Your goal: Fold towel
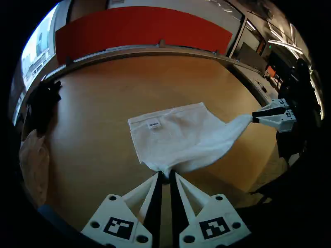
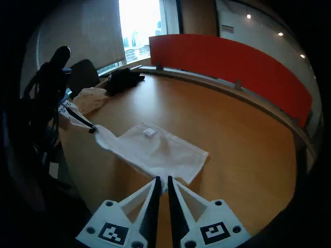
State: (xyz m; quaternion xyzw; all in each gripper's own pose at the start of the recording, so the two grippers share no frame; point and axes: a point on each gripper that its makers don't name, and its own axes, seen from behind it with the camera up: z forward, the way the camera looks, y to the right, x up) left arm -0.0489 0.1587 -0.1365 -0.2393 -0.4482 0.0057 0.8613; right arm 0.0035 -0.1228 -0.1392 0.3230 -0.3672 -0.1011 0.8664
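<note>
A white towel (image 1: 182,136) lies partly spread on the wooden table (image 1: 99,99), with a small label (image 1: 154,124) near its far edge. My left gripper (image 1: 165,175) is shut on the towel's near corner. At the right, my right gripper (image 1: 253,118) pinches another corner and lifts it slightly off the table. In the right gripper view the towel (image 2: 157,151) stretches between my right gripper (image 2: 162,182), shut on its near corner, and my left gripper (image 2: 92,130), which holds the raised corner at the left.
A red divider panel (image 1: 140,25) runs along the table's far edge. A black cloth (image 1: 43,101) and a beige cloth (image 1: 31,161) lie at the table's left end. A dark chair (image 2: 82,74) stands beyond them, near a window.
</note>
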